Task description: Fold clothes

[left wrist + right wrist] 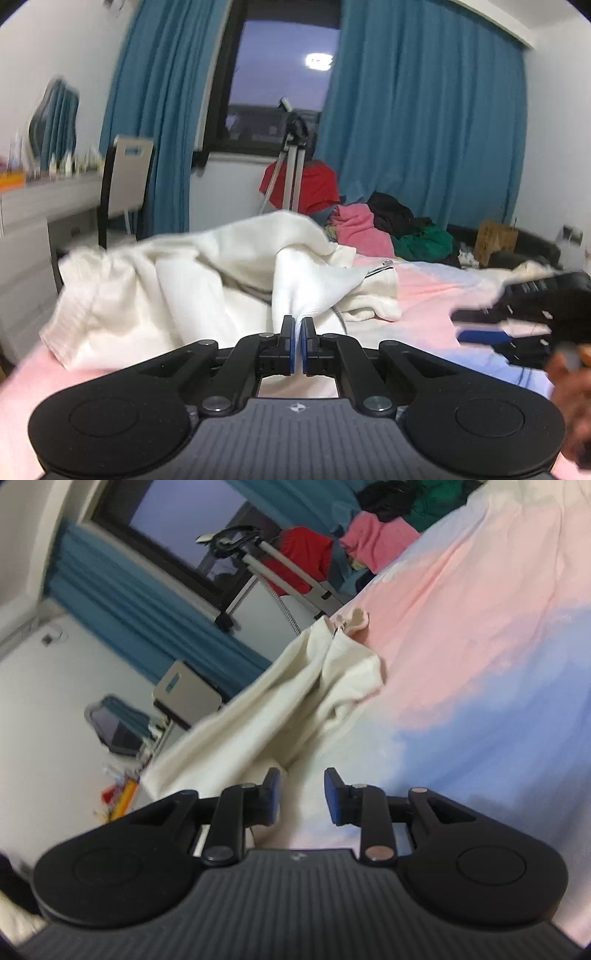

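Observation:
A cream white garment [177,273] with a zipper lies bunched on the pink and blue bedsheet [428,291]. My left gripper [298,326] is shut on a fold of it, and the cloth rises in a pinched ridge from between the blue pads. In the right wrist view the same garment [295,701] stretches away to the upper left, its zipper end [338,627] resting on the sheet [480,657]. My right gripper [302,794] stands open just above the sheet beside the garment, nothing between its pads. It also shows blurred at the right of the left wrist view as my right gripper [461,326].
A pile of pink, black and green clothes [391,225] sits at the bed's far end, with a cardboard box [495,240] to its right. A tripod [291,162] draped with red cloth stands under the window. A chair [125,184] and a cluttered desk [40,199] are on the left.

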